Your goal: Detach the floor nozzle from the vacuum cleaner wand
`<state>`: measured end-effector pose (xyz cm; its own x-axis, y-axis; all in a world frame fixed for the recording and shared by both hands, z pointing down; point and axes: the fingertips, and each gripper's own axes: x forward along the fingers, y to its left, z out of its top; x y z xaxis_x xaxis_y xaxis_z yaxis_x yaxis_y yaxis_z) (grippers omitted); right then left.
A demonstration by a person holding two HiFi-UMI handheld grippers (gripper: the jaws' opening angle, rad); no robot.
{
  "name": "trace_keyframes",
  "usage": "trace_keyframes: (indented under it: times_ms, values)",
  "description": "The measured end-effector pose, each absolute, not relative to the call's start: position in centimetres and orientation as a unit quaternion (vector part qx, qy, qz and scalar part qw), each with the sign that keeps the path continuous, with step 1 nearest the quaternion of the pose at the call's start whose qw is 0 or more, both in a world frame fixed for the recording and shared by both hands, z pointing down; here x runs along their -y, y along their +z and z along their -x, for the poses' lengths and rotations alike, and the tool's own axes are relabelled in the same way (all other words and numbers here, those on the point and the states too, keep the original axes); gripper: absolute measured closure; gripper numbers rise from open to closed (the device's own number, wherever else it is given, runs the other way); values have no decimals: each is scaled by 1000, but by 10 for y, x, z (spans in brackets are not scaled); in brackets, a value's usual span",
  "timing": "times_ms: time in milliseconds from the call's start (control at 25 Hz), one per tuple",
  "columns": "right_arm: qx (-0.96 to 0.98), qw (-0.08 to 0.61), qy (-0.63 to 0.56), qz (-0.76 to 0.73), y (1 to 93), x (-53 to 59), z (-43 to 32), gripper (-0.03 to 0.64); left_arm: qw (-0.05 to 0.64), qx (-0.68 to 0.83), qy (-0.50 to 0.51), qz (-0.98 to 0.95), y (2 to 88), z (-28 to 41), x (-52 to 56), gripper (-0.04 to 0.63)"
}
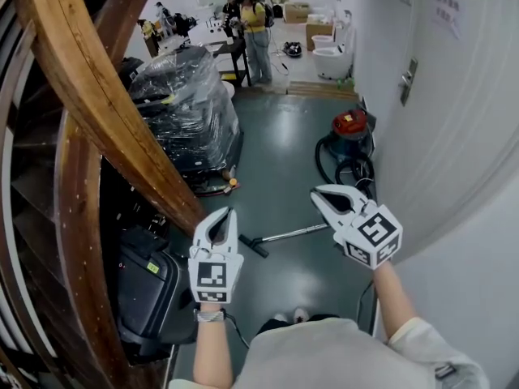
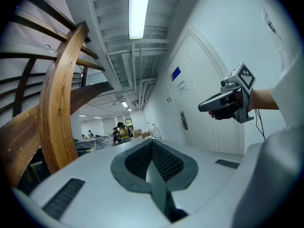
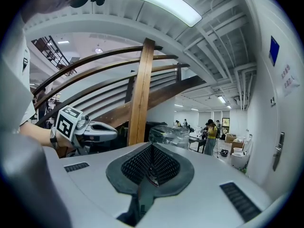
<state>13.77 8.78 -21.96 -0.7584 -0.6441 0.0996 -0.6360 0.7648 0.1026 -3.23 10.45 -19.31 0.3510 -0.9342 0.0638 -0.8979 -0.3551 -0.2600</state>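
In the head view a red canister vacuum (image 1: 350,125) stands on the grey floor by the right wall, its black hose (image 1: 347,170) coiled in front. The metal wand (image 1: 290,234) lies on the floor and ends in the black floor nozzle (image 1: 253,246). My left gripper (image 1: 220,215) and right gripper (image 1: 319,194) are held level, well above the wand, one on each side of it. Both are shut and empty. The left gripper view shows its jaws closed (image 2: 153,145) with the right gripper (image 2: 205,107) off to the right. In the right gripper view the jaws (image 3: 151,149) meet too.
A curved wooden stair beam (image 1: 97,112) fills the left. A plastic-wrapped load (image 1: 188,108) and a black case (image 1: 144,286) stand beneath it. A white door with a handle (image 1: 408,81) lines the right wall. People (image 1: 256,29) stand far back near white toilets (image 1: 332,55).
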Motion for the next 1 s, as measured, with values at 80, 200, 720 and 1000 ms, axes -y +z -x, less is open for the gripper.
trace_keyframes:
  times_ms: [80,200,720,1000]
  values:
    - [935,66,-30,-347,-222,-86,-134,589,85,-551,-102,824,-191,34,-102,598]
    - [933,69,-31,-352,-222,-80,-130,589,86,-546,-98,827,-194,36,-96,598]
    - [919,79,-29,-386,-212,-51,-99,588,85,-532,-105,836,-186,75,-70,598]
    - [923,59,-17,-380,-207,-46,-79,588,73,-529,-111,838,-172,97,-57,598]
